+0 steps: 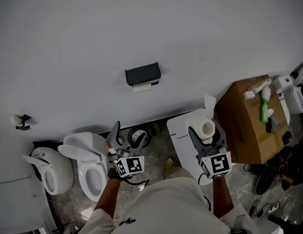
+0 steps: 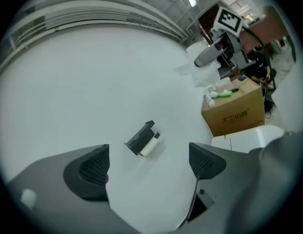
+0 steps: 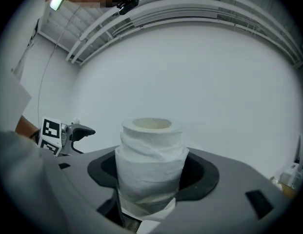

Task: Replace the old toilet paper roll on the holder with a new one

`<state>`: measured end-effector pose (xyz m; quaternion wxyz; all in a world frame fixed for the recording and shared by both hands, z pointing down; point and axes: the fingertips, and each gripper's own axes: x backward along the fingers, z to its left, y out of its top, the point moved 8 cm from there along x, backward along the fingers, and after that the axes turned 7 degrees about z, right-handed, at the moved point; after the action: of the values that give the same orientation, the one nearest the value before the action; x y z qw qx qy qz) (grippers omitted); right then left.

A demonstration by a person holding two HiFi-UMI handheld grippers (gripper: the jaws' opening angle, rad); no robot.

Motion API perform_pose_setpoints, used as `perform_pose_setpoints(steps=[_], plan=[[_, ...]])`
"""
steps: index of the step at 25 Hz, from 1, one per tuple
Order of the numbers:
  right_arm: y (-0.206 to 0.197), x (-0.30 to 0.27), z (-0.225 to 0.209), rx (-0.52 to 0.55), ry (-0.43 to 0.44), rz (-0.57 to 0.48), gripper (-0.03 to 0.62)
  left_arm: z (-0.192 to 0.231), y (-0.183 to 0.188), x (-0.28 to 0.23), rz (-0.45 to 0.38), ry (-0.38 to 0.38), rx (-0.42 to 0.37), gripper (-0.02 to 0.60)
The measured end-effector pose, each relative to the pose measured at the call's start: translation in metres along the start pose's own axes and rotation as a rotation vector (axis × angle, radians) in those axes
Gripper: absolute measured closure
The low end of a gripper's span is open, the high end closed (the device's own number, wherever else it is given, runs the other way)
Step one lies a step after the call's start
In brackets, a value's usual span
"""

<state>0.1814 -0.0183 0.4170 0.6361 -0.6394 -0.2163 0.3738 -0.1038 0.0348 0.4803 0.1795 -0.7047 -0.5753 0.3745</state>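
Note:
A black toilet paper holder (image 1: 142,74) is fixed to the white wall, with a thin, nearly used-up white roll (image 1: 141,87) under its cover. In the left gripper view the holder (image 2: 139,137) and the old roll (image 2: 151,146) lie ahead between the jaws, still well away. My left gripper (image 1: 117,139) (image 2: 149,162) is open and holds nothing. My right gripper (image 1: 206,139) (image 3: 152,179) is shut on a full new toilet paper roll (image 1: 208,128) (image 3: 151,155), which stands upright between its jaws, below and to the right of the holder.
Two white toilets (image 1: 92,167) (image 1: 49,172) stand at lower left. A cardboard box (image 1: 249,123) (image 2: 236,112) with a green bottle and small items on top sits at the right. A white appliance top (image 1: 179,130) lies under the right gripper. A small fitting (image 1: 20,121) is on the wall at far left.

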Motion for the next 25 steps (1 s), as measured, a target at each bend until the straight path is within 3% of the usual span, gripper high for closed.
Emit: perform_pose_setpoints(steps=[7,11,15,25], plan=[[-0.021,-0.04,-0.035,-0.02,0.012,0.07,0.298,-0.028,0.003,-0.097,0.048,0.011,-0.325,0.083],[-0.022,-0.057,-0.048,-0.015,0.004,0.069,0.298,-0.03,0.001,-0.145,0.054,0.06,-0.454,0.101],[-0.024,-0.064,-0.051,-0.019,0.004,0.068,0.298,-0.033,-0.008,-0.181,0.086,0.082,-0.52,0.104],[-0.03,-0.089,-0.062,-0.056,0.0,0.063,0.298,-0.032,-0.014,-0.231,0.119,0.095,-0.583,0.137]])
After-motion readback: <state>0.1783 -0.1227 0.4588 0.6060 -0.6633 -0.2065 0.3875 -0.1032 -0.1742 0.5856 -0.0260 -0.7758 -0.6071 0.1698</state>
